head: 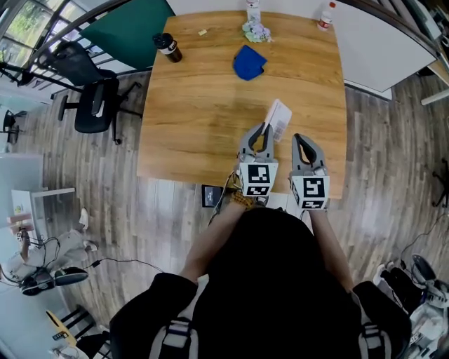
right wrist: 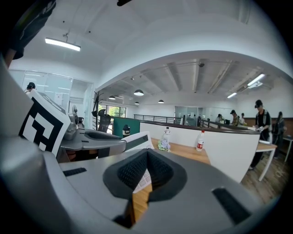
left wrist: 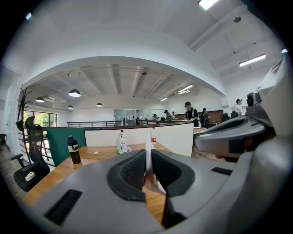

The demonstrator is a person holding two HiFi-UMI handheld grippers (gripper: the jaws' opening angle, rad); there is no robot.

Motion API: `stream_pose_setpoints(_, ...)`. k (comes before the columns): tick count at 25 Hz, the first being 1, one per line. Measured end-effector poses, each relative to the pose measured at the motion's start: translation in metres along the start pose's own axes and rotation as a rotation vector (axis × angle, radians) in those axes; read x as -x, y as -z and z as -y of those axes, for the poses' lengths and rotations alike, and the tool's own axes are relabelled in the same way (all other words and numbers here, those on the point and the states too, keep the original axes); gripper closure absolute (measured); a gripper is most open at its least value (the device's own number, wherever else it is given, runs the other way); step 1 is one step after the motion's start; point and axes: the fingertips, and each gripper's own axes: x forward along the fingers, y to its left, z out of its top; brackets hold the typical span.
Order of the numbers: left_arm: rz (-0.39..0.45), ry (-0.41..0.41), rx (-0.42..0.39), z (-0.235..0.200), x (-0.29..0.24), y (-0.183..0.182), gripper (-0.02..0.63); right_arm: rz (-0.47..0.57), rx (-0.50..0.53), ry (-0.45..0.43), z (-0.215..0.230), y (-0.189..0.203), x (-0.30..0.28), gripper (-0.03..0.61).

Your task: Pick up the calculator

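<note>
The white calculator (head: 278, 118) is off the wooden table (head: 189, 119), tilted on edge near the front right. My left gripper (head: 265, 130) is shut on its near end. In the left gripper view only its thin white edge (left wrist: 148, 145) shows, pinched between the dark pads of the left gripper (left wrist: 149, 163). My right gripper (head: 303, 143) hovers just right of it, shut, with nothing between its fingers. In the right gripper view the calculator (right wrist: 136, 140), with its dark display, stands left of and behind the closed right gripper (right wrist: 147, 156).
A blue cloth (head: 249, 62) lies at the table's far middle. A black bottle (head: 168, 48) stands far left. Two plastic bottles (head: 253, 10) (head: 325, 15) and a crumpled wrapper (head: 257, 31) sit at the far edge. An office chair (head: 95, 105) is left of the table.
</note>
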Motion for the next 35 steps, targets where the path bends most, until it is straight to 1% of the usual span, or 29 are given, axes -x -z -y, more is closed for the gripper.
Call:
stream_pose_setpoints(5, -0.008, 0.001, -0.001, 0.011, 0.002, 0.007, 0.56, -0.014, 0.006, -0.024, -0.001, 0.011, 0.004, 0.572)
stream_pose_setpoints(14, -0.037, -0.024, 0.0, 0.002, 0.016, 0.022, 0.56, -0.016, 0.002, -0.056, -0.015, 0.021, 0.005, 0.572)
stream_pose_setpoints(21, -0.057, -0.012, -0.002, 0.006, 0.022, 0.034, 0.559, -0.018, -0.013, -0.048, -0.018, 0.03, 0.013, 0.572)
stream_pose_setpoints(24, -0.065, -0.005, -0.003, 0.008, 0.02, 0.036, 0.559, -0.034, -0.019, -0.044, -0.016, 0.035, 0.014, 0.572)
stream_pose_setpoints(31, -0.079, 0.01, -0.009, 0.011, 0.021, 0.042, 0.56, -0.035, -0.039, -0.05, -0.02, 0.035, 0.012, 0.572)
stream_pose_setpoints(35, -0.094, -0.001, 0.003, 0.01, 0.027, 0.046, 0.56, -0.041, -0.04, -0.063, -0.022, 0.039, 0.015, 0.572)
